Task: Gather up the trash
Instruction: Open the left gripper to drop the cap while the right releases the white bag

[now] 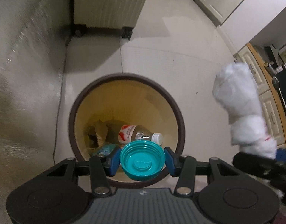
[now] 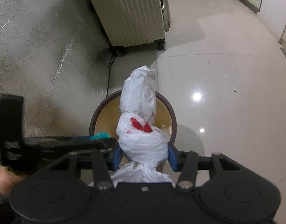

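Observation:
My left gripper [image 1: 142, 160] is shut on a teal plastic lid [image 1: 142, 163] and holds it over the near rim of a round bin [image 1: 83, 97] with a brown rim and yellow inside. In the bin lie a plastic bottle [image 1: 137, 133] with a red label, crumpled brown paper [image 1: 97, 133] and a bluish wrapper [image 1: 105, 148]. My right gripper [image 2: 144, 155] is shut on a twisted white plastic bag [image 2: 141, 123] with red print, above the bin [image 2: 171, 112]. The bag also shows at the right of the left wrist view [image 1: 240, 108]. The left gripper and the lid [image 2: 100, 135] show at the left of the right wrist view.
The bin stands on a glossy pale tiled floor [image 2: 217, 71] next to a textured grey wall [image 1: 21, 74]. A cream ribbed suitcase [image 2: 131, 13] on wheels stands beyond it against the wall. White cabinets [image 1: 262, 78] with a wooden counter edge line the right side.

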`<state>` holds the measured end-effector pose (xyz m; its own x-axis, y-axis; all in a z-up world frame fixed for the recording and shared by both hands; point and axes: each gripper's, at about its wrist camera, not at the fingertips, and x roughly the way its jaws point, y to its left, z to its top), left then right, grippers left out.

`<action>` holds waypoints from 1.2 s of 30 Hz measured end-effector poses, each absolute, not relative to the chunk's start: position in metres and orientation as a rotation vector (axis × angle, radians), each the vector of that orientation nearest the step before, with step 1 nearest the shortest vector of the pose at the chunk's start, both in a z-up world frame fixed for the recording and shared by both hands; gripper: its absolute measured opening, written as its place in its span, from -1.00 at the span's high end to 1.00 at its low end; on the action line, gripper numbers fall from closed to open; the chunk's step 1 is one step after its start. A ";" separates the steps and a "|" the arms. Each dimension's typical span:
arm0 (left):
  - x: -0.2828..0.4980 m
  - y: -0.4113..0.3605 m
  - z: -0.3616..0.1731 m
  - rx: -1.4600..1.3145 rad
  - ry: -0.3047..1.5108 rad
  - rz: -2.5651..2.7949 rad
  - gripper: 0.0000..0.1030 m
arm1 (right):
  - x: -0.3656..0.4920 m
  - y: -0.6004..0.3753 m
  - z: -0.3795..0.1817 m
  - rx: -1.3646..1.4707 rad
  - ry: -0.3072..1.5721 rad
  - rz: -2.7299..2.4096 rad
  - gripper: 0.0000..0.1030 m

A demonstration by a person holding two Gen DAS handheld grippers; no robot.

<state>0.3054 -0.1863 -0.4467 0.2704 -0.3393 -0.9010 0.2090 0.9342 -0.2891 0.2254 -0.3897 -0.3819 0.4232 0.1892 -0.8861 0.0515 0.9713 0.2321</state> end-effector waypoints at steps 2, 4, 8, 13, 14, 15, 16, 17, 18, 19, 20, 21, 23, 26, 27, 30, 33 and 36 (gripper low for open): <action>0.311 -0.187 -0.463 -0.119 1.257 -0.382 0.01 | 0.232 -0.391 -0.390 0.255 1.144 0.082 0.02; 0.313 -0.187 -0.476 -0.100 1.280 -0.375 -0.02 | 0.239 -0.392 -0.397 0.258 1.161 0.072 0.02; 0.311 -0.183 -0.485 -0.044 1.295 -0.354 -0.48 | 0.254 -0.383 -0.412 0.222 1.201 0.092 0.01; 0.304 -0.174 -0.483 0.006 1.301 -0.336 -0.52 | 0.279 -0.369 -0.430 0.186 1.230 0.128 -0.03; 0.302 -0.173 -0.483 0.009 1.303 -0.335 -0.58 | 0.283 -0.365 -0.432 0.183 1.226 0.139 -0.08; 0.299 -0.170 -0.482 0.012 1.306 -0.331 -0.61 | 0.287 -0.362 -0.435 0.189 1.212 0.147 -0.36; 0.296 -0.168 -0.482 0.016 1.311 -0.328 -0.65 | 0.291 -0.360 -0.437 0.195 1.199 0.144 -0.52; 0.294 -0.165 -0.482 0.016 1.320 -0.327 -0.70 | 0.292 -0.357 -0.438 0.194 1.186 0.127 -0.72; 0.293 -0.163 -0.483 0.012 1.329 -0.324 -0.73 | 0.293 -0.355 -0.439 0.184 1.179 0.107 -0.73; 0.291 -0.160 -0.483 0.004 1.335 -0.320 -0.80 | 0.294 -0.353 -0.440 0.173 1.182 0.099 -0.73; 0.290 -0.157 -0.482 -0.003 1.339 -0.317 -0.82 | 0.295 -0.352 -0.442 0.168 1.192 0.100 -0.73; 0.290 -0.155 -0.483 -0.008 1.340 -0.314 -0.83 | 0.294 -0.351 -0.444 0.166 1.201 0.104 -0.73; 0.291 -0.152 -0.482 -0.015 1.342 -0.308 -0.93 | 0.289 -0.350 -0.448 0.154 1.217 0.107 -0.73; 0.292 -0.150 -0.477 -0.015 1.338 -0.301 -1.00 | 0.283 -0.351 -0.454 0.136 1.244 0.116 -0.73; 0.292 -0.148 -0.475 -0.015 1.337 -0.301 -1.00 | 0.280 -0.352 -0.455 0.134 1.251 0.114 -0.73; 0.292 -0.149 -0.469 -0.011 1.338 -0.302 -1.00 | 0.272 -0.357 -0.456 0.147 1.262 0.106 -0.73; 0.292 -0.148 -0.466 0.011 1.341 -0.302 -1.00 | 0.265 -0.362 -0.453 0.169 1.260 0.094 -0.73; 0.287 -0.148 -0.459 0.032 1.337 -0.289 -1.00 | 0.261 -0.368 -0.450 0.184 1.249 0.078 -0.77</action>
<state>0.2869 -0.1478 -0.4586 0.2013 -0.1888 -0.9611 0.2249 0.9639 -0.1423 0.2609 -0.3678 -0.4498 0.3157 0.1596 -0.9353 0.0415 0.9825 0.1817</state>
